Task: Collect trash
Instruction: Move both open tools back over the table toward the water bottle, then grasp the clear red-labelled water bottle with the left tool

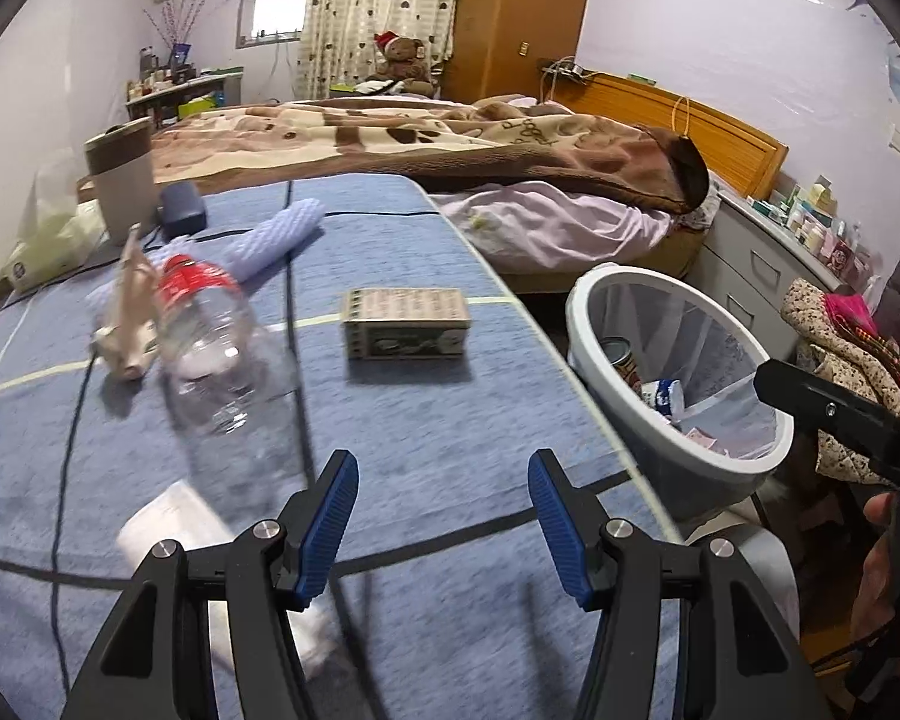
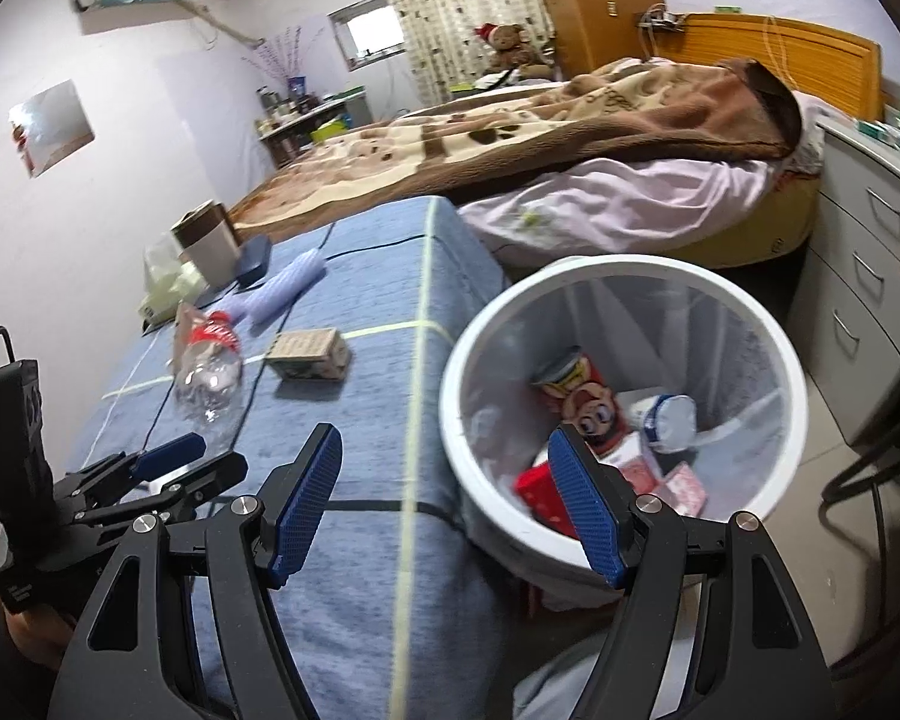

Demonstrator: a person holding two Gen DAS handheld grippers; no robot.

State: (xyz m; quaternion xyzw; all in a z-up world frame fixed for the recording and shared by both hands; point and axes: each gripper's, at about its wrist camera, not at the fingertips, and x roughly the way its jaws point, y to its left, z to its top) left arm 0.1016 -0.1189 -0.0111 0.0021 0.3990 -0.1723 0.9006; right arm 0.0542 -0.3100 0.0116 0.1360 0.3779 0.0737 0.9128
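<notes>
An empty clear plastic bottle [image 1: 216,354] with a red label lies on the blue-covered table [image 1: 450,438], a crumpled beige wrapper [image 1: 129,324] at its left. A small printed box [image 1: 406,324] lies mid-table. A white paper piece [image 1: 174,525] lies near my left fingers. My left gripper [image 1: 444,522] is open and empty above the table's near part. The white trash bin [image 2: 624,414] stands off the table's right edge and holds a can, cartons and wrappers. My right gripper [image 2: 450,510] is open and empty, over the table edge beside the bin rim.
A lidded cup [image 1: 123,180], a dark pouch [image 1: 181,210], a rolled blue cloth [image 1: 270,240] and a plastic bag [image 1: 54,228] sit at the table's far left. A bed [image 1: 450,144] lies behind. Grey drawers [image 2: 864,300] stand right of the bin.
</notes>
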